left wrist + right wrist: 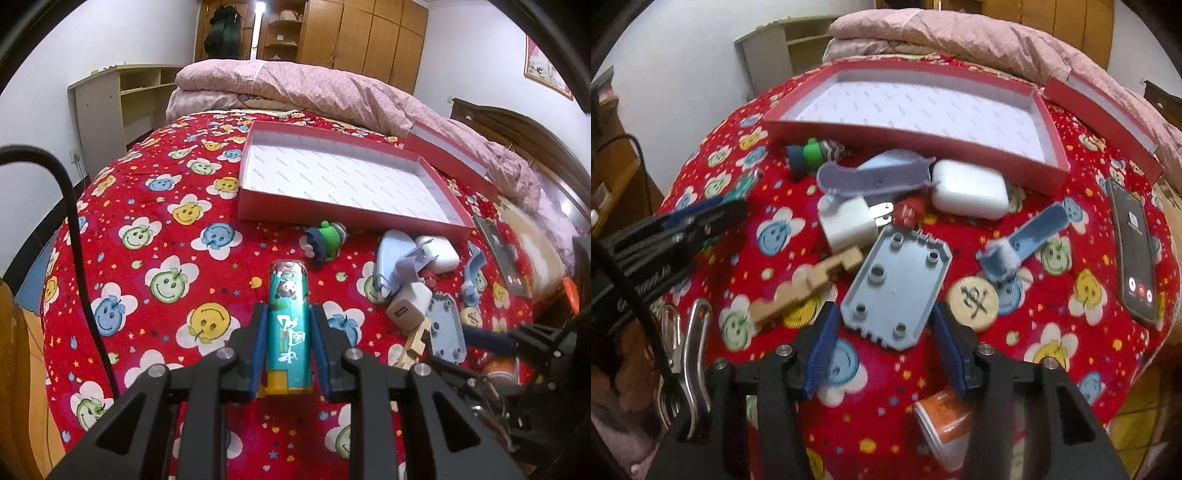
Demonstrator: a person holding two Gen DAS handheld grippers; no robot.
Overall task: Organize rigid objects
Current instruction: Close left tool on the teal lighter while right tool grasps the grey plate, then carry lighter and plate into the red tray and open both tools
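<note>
My left gripper (288, 314) is shut on a teal tube with cartoon print (288, 325), held above the red bedspread. An empty red box (343, 177) lies ahead of it, also seen in the right wrist view (916, 110). My right gripper (886, 328) is open, its blue pads on either side of a grey plastic plate (897, 288) that lies on the bed. Around the plate lie a white charger (849, 221), a wooden block piece (809, 284), a round chess token (973, 301), a white case (967, 188) and a green toy figure (809, 153).
A phone (1134, 254) lies at the right bed edge. The red box lid (450, 158) leans against a pink quilt (332, 88). An orange cup (942, 417) lies under my right gripper. Metal clips (687, 354) hang at the left. A blue scoop (1023, 243) lies right of the plate.
</note>
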